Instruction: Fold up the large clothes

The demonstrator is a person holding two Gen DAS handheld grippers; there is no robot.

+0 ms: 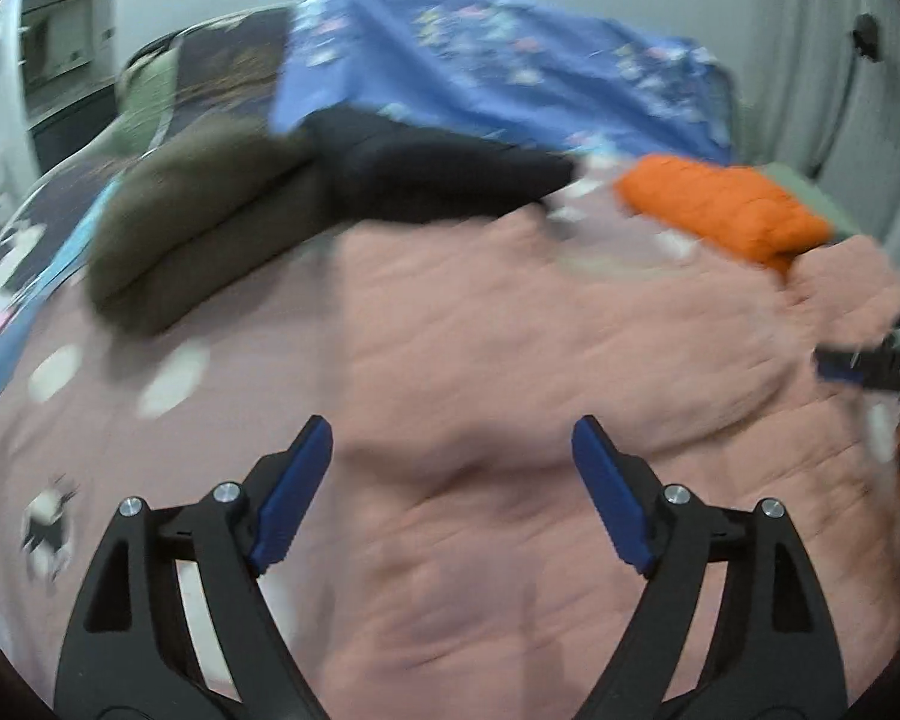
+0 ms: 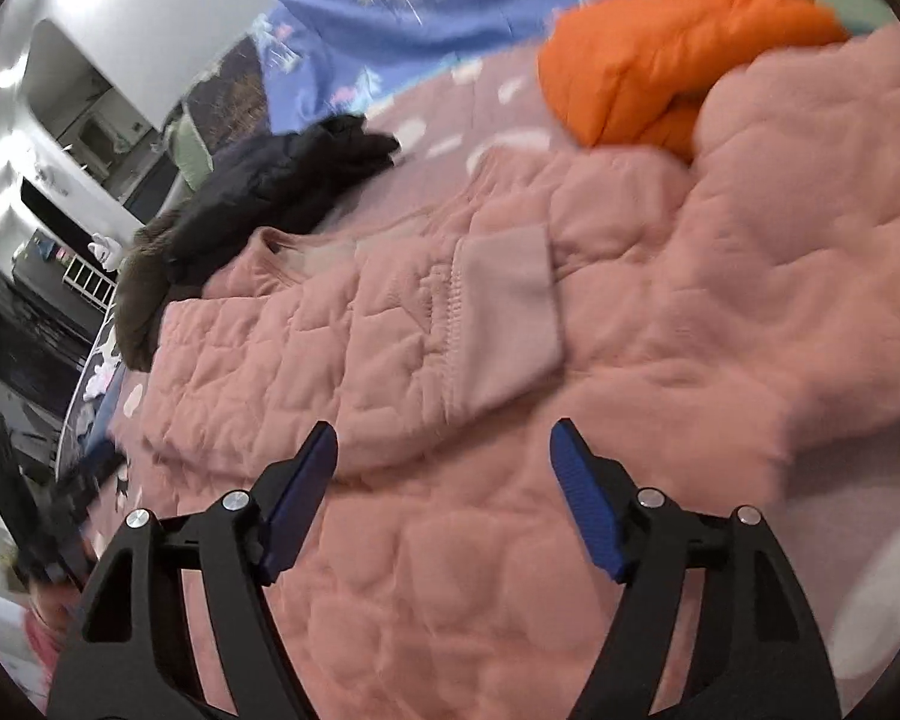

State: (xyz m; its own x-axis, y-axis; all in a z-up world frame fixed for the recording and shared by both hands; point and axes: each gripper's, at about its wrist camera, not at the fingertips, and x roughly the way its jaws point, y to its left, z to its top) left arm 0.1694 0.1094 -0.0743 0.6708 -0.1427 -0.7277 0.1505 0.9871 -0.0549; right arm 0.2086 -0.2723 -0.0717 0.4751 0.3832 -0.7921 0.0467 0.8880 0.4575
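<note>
A pink quilted jacket lies spread on the bed, one sleeve with a ribbed cuff folded across its body. It also fills the left wrist view, blurred. My left gripper is open and empty just above the pink fabric. My right gripper is open and empty above the jacket, just below the cuff. My right gripper also shows at the right edge of the left wrist view.
An orange puffer jacket lies beyond the pink one, also in the left wrist view. A black and olive coat lies at the left. A blue patterned sheet covers the far bed. Furniture stands at far left.
</note>
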